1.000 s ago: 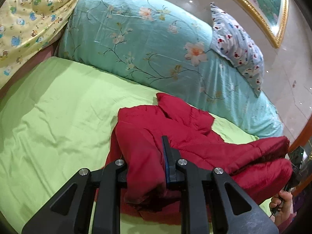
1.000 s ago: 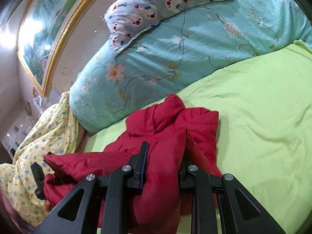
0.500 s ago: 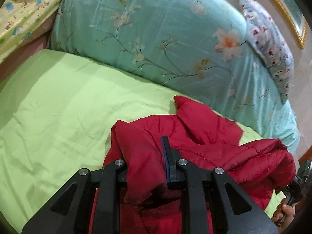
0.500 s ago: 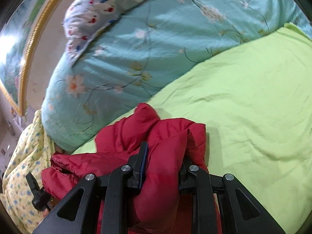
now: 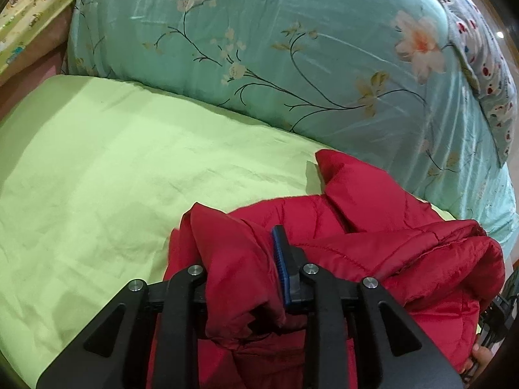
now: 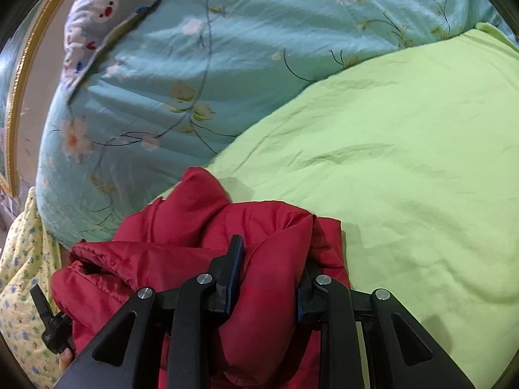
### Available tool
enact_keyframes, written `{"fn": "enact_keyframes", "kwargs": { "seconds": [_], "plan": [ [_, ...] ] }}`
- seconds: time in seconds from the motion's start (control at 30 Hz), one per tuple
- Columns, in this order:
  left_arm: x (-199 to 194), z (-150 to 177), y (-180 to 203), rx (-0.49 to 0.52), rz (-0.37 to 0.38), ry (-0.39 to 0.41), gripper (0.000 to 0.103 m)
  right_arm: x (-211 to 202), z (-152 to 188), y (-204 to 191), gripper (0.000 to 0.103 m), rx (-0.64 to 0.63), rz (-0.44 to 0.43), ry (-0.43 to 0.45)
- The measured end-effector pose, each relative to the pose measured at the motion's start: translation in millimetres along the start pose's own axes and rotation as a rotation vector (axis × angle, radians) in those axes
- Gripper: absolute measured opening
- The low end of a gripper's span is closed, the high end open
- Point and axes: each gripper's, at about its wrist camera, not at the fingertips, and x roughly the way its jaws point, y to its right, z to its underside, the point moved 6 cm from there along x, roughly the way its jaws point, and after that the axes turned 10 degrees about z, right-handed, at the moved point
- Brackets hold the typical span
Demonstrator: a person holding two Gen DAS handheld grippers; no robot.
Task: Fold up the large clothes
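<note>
While heaped on the bed and not yet folded flat, gripped at two places.

Seen from the left wrist, left to right: yellow printed cover (image 5: 26, 16) in the top corner; green sheet (image 5: 113, 178) spread wide and creased below it; teal flowered quilt (image 5: 292, 48) piled along the far edge of the sheet; red jacket (image 5: 373, 246) bunched on the near right part of the sheet, one flap reaching close to the quilt; spotted pillow (image 5: 480, 48) on top of the quilt at far right. Left hand-held gripper (image 5: 240, 253) clamped narrowly on a thick fold at the jacket's left end, blue pad pressed into the cloth, jaws just eased slightly wider with the fold between them.

Seen from the right wrist, left to right: gold picture frame (image 6: 19, 81) at the edge; yellow cover low in the corner; pillow and quilt behind; jacket in the near middle, resting on the sheet; bare green sheet filling the right side. Right hand-held gripper (image 6: 272, 259) closed to a narrow gap on another puffy fold of the jacket, squeezed from both sides.
</note>
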Motion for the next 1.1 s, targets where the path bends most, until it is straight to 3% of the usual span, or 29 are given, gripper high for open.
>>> {"fn": "enact_keyframes", "kwargs": {
  "seconds": [0.23, 0.37, 0.57, 0.77, 0.87, 0.93, 1.0, 1.1],
  "plan": [
    [-0.5, -2.7, -4.3, -0.080, 0.040, -0.028, 0.030, 24.6, -9.8, -1.4, 0.024, 0.013, 0.028, -0.003],
    [-37.0, 2.0, -2.8, -0.082, 0.051, 0.005, 0.054, 29.4, -10.0, -0.8, 0.024, 0.025, 0.027, -0.006],
    [-91.8, 23.2, 27.1, 0.016, 0.114, 0.041, 0.057, 27.1, -9.6, 0.0, 0.024, 0.034, 0.045, -0.006],
    [-85.6, 54.9, 78.4, 0.148, 0.197, -0.018, 0.057, 26.8, -10.1, -1.0, 0.024, 0.032, 0.050, -0.010],
    [-63.9, 67.6, 90.0, 0.202, 0.163, -0.049, 0.057, 23.3, -11.2, -2.7, 0.025, 0.031, 0.049, -0.007],
    [-40.5, 74.3, 87.6, 0.246, 0.071, -0.050, 0.057, 15.2, -12.1, -2.0, 0.031, 0.059, 0.052, -0.028],
    [-25.8, 73.9, 83.9, 0.249, 0.050, -0.050, 0.057, -3.1, -14.7, -2.8, 0.039, 0.079, 0.030, -0.013],
    [-14.6, 70.0, 83.2, 0.255, 0.019, -0.047, 0.057, -57.0, -15.9, -10.3, 0.052, 0.031, 0.033, 0.100]
  ]
}}
